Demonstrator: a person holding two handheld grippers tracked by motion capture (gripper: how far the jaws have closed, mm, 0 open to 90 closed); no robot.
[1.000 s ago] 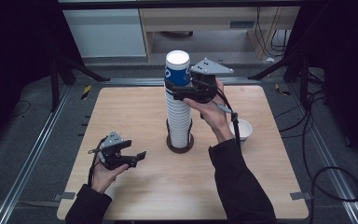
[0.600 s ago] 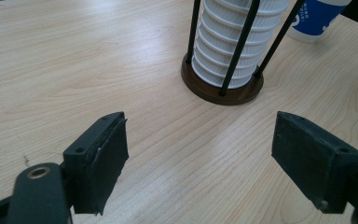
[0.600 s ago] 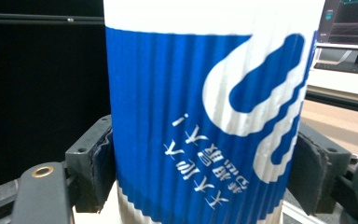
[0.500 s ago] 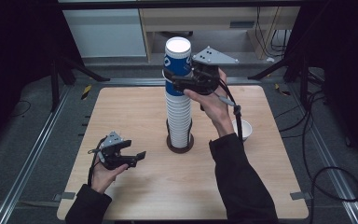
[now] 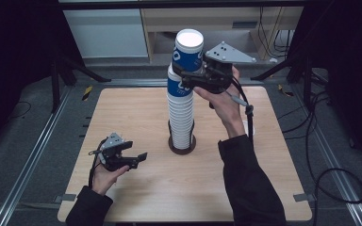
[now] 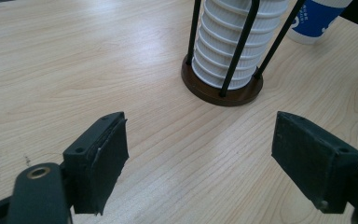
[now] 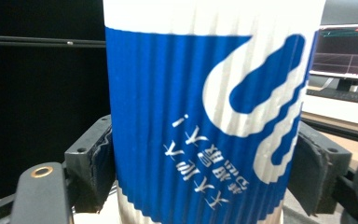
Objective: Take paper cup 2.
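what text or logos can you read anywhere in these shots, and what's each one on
Top blue cup, clamped in the right gripper: a line of white Chinese characters, seen upside down and too blurred to quote, beside a white swirl logo.
Same cup in the high view: white marks on the blue band, too small to read.
Blue cup standing past the cup stack: faint white marks, unreadable.
No other text.

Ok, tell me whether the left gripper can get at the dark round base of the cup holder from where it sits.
Probably yes: the left gripper is open, and bare wooden table lies before the dark round base.
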